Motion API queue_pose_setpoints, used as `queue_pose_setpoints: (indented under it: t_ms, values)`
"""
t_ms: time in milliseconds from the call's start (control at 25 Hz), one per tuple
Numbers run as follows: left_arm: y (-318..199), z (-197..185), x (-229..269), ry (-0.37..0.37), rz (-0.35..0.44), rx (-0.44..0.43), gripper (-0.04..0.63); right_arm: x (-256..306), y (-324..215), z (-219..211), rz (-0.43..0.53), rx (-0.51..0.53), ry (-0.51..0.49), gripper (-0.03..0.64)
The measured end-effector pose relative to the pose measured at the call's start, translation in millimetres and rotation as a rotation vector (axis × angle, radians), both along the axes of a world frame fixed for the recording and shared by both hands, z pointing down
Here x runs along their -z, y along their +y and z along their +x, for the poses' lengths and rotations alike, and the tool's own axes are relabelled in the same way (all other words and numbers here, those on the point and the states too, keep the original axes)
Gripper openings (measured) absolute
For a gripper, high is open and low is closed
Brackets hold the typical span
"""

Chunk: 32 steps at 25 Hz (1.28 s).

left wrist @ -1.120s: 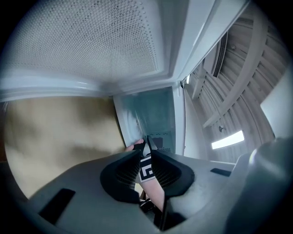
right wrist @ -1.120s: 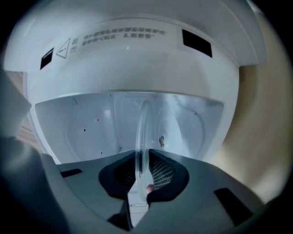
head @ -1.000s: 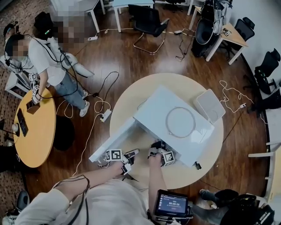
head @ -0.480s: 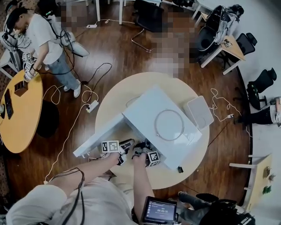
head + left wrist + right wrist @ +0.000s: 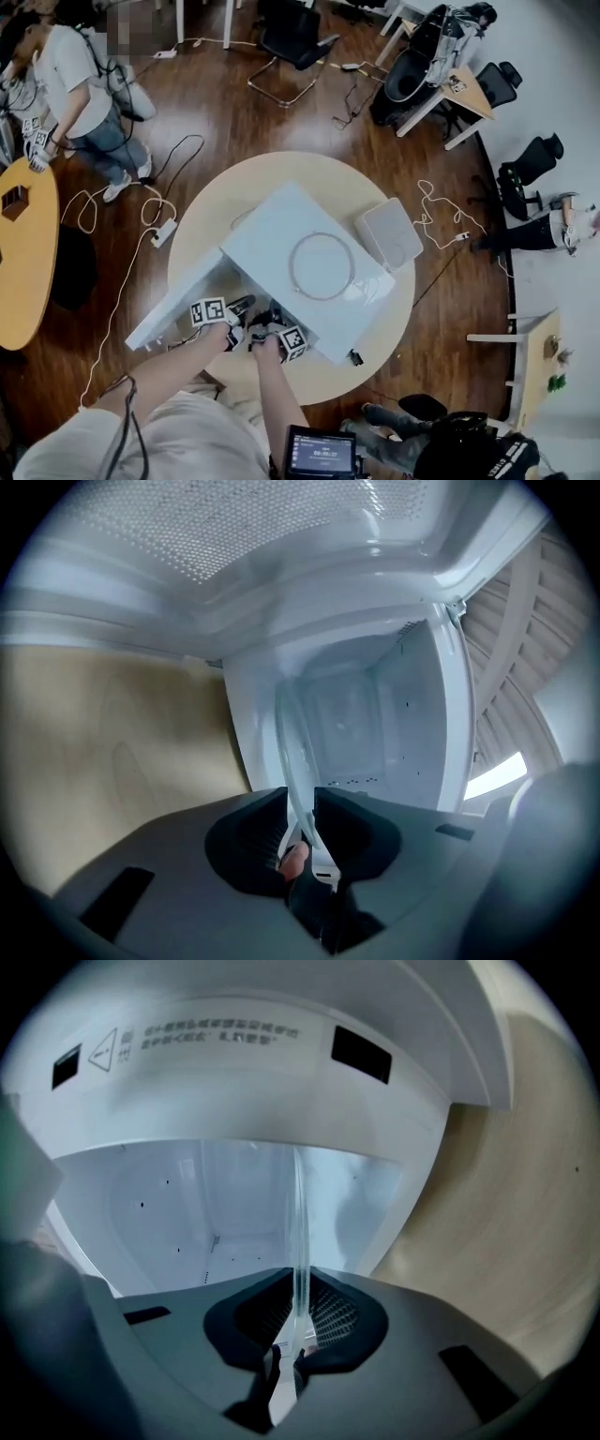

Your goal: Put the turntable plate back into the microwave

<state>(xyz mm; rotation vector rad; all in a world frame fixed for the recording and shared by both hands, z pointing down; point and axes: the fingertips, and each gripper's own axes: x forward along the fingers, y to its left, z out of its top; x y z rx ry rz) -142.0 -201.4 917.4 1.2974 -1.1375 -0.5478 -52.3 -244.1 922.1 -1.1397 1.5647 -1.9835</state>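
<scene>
Turntable plate reaches ahead of our fingers into the open microwave, its rim clamped in our right gripper. Our left gripper has just been opening its jaws, the rim now loose between them. We judge the plate is being set down inside.

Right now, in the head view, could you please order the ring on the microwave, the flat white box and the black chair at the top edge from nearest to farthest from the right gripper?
From the right gripper:
1. Ring, just ahead atop the microwave.
2. Flat white box, farther right on the round table.
3. Black chair, far off at the top edge.
</scene>
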Motion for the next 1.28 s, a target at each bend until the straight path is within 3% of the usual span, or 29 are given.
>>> queue_pose_setpoints:
  t_ms: [40, 120, 200, 320, 560, 720, 960, 1280]
  values:
    - [12, -4, -7, 0.014, -0.018, 0.035, 0.095, -2, 12, -2, -0.014, 0.039, 0.015, 0.028]
    - [16, -8, -6, 0.12, -0.059, 0.116, 0.093, -6, 18, -9, -0.018, 0.108, 0.038, 0.029]
    - [8, -12, -3, 0.166, -0.075, 0.141, 0.043, -6, 11, -16, -0.003, 0.135, 0.025, 0.029]
    - [-1, -17, 0, 0.173, -0.063, 0.141, 0.04, -3, 8, -18, 0.001, 0.125, -0.007, 0.029]
    - [-4, -35, 3, 0.222, -0.037, 0.224, 0.034, 7, 24, -30, -0.055, 0.126, -0.058, 0.031]
    - [-10, -29, 6, 0.231, -0.059, 0.215, 0.034, 17, 31, -27, 0.005, 0.203, 0.009, 0.041]
    - [-17, -23, 1, 0.243, -0.061, 0.224, 0.034, 17, 63, -7, 0.048, 0.317, 0.195, 0.041]
    - [-23, -28, -8, 0.229, -0.073, 0.218, 0.032, 30, 85, 17, 0.098, 0.373, 0.235, 0.041]
